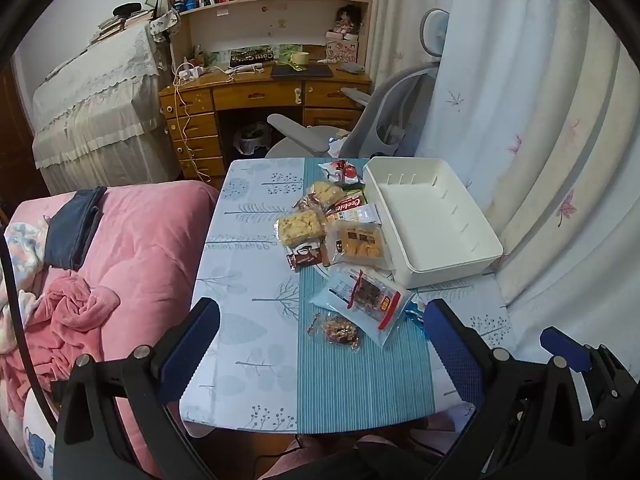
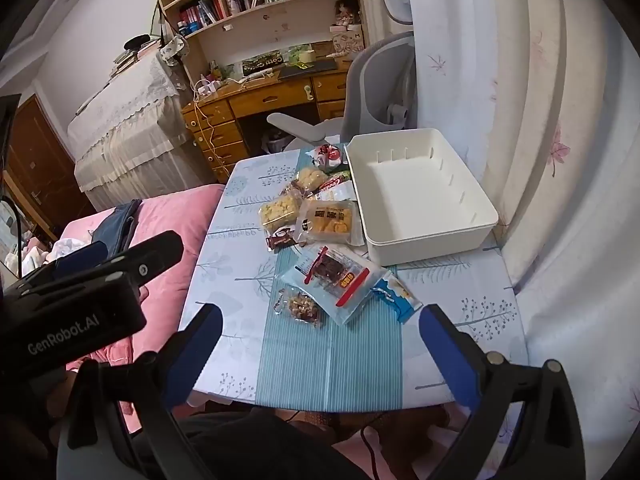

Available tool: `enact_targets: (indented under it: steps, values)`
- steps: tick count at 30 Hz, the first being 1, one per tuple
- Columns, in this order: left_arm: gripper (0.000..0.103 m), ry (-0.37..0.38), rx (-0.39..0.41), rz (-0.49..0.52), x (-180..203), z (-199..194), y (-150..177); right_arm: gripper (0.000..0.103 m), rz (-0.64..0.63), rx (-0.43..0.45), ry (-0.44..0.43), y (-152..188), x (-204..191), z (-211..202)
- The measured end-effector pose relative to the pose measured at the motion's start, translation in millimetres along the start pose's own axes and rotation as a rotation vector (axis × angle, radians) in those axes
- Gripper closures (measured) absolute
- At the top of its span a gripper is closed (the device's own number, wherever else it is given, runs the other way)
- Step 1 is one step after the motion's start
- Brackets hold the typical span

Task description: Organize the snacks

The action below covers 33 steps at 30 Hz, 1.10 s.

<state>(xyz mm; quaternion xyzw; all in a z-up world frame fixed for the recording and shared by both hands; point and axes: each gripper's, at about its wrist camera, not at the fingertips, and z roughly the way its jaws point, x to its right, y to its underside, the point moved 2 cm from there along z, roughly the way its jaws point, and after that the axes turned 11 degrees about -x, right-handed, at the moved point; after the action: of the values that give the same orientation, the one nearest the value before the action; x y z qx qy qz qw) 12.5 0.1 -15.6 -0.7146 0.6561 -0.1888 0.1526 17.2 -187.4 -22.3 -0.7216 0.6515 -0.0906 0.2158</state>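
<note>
Several wrapped snacks lie in a loose row down the middle of a small table [image 1: 248, 264] [image 2: 472, 296]. Nearest me are a small nut bar [image 1: 338, 330] [image 2: 302, 306] and a clear bag with a red-edged dark snack [image 1: 368, 296] [image 2: 334, 280]. Farther on lie a pack of yellow biscuits [image 1: 360, 242] [image 2: 330, 220] and a puffed rice cake [image 1: 300, 226] [image 2: 280, 210]. An empty white bin [image 1: 434, 216] [image 2: 420, 196] stands on the table's right side. My left gripper [image 1: 320, 344] hangs open over the table's near end. My right gripper [image 2: 318, 346] is open too, holding nothing.
A pink quilt [image 1: 132, 240] covers a bed left of the table. Beyond the table stand a grey office chair [image 1: 372, 120] and a wooden desk [image 1: 256, 92] with bookshelves. A flowered curtain [image 1: 540, 100] hangs close along the table's right edge. A small blue packet [image 2: 396, 294] lies near the bin.
</note>
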Motion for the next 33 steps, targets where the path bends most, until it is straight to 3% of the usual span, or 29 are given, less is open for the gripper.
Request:
enact_targets:
  steps: [33]
  values:
    - [0.001, -0.008, -0.002, 0.008, 3.6, 6.3, -2.1, 0.004, 0.006, -0.01, -0.009, -4.8, -4.5, 4.7]
